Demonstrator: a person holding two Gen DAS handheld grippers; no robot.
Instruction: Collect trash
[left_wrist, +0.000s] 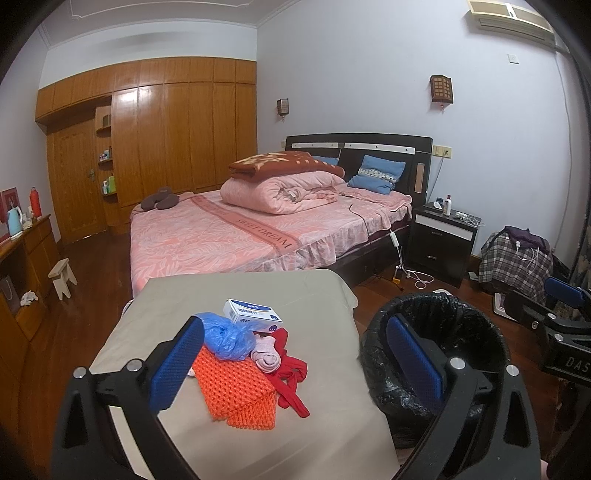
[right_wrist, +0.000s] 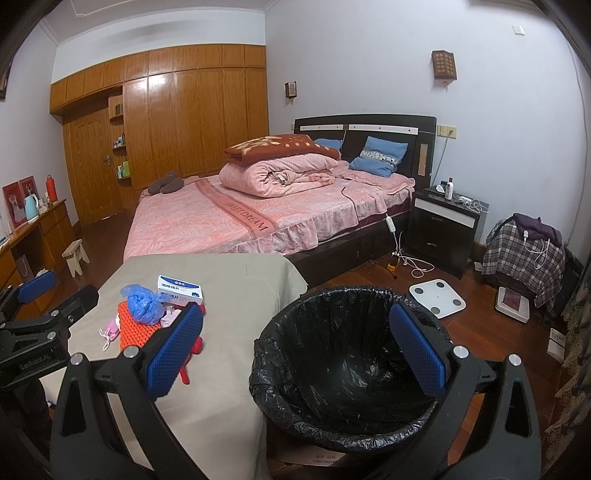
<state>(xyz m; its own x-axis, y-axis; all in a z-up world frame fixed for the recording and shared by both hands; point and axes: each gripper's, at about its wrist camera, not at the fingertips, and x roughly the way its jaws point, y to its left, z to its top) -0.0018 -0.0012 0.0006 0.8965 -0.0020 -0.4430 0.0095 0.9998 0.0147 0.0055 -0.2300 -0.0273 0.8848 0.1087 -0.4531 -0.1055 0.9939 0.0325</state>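
On a beige-covered table (left_wrist: 229, 435) lies a pile: a crumpled blue plastic bag (left_wrist: 227, 338), an orange foam net (left_wrist: 236, 387), a white and blue box (left_wrist: 251, 312), a pink sock (left_wrist: 266, 356) and a red strap (left_wrist: 290, 376). A pink face mask (right_wrist: 110, 334) lies at the pile's left. A bin with a black liner (right_wrist: 347, 373) stands right of the table, nothing visible inside. My left gripper (left_wrist: 295, 365) hovers open over the pile's near side. My right gripper (right_wrist: 295, 347) hangs open above the bin's left rim. Both hold nothing.
A bed with pink covers (left_wrist: 236, 236) stands behind the table. A black nightstand (right_wrist: 443, 229), cables on the floor (right_wrist: 410, 264), a white scale (right_wrist: 437, 293) and a chair under plaid cloth (right_wrist: 524, 258) lie to the right. A wooden desk (left_wrist: 22, 266) and small stool (left_wrist: 62, 277) stand left.
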